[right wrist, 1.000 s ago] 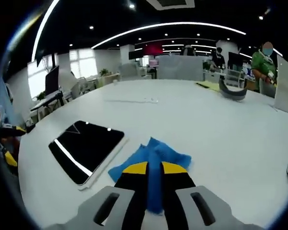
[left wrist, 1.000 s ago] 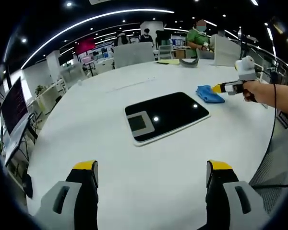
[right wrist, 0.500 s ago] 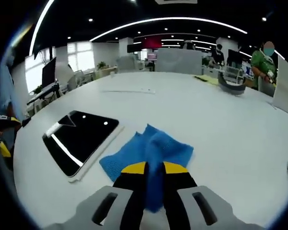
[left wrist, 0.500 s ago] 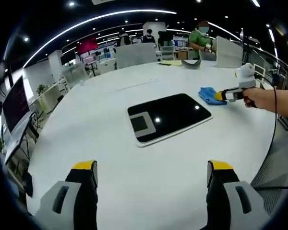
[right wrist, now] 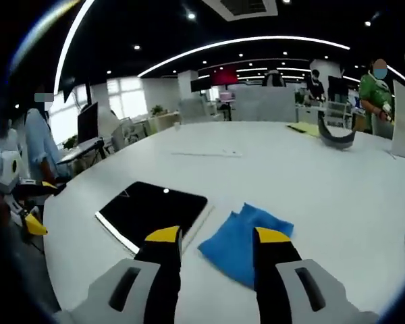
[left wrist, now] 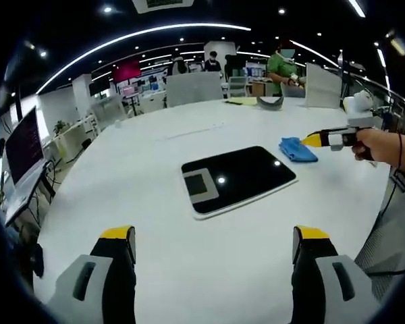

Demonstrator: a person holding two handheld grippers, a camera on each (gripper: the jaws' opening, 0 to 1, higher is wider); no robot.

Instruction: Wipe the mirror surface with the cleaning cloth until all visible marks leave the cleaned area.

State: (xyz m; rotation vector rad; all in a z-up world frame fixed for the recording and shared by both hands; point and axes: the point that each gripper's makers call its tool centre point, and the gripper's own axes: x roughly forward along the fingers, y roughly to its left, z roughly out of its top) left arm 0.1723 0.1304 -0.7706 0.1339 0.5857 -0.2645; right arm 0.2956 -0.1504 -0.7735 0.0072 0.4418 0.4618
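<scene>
The right gripper has let go of the blue cleaning cloth, which it pinched half a second ago: its jaws are now wide apart and the cloth lies loose on the white worktop between them. The cloth is just beside the right edge of the dark mirror, which rests flat on the worktop; in the left gripper view the cloth sits near the mirror's far right corner, with the right gripper above it. The left gripper hangs over the bare worktop near the mirror with jaws wide, holding nothing.
</scene>
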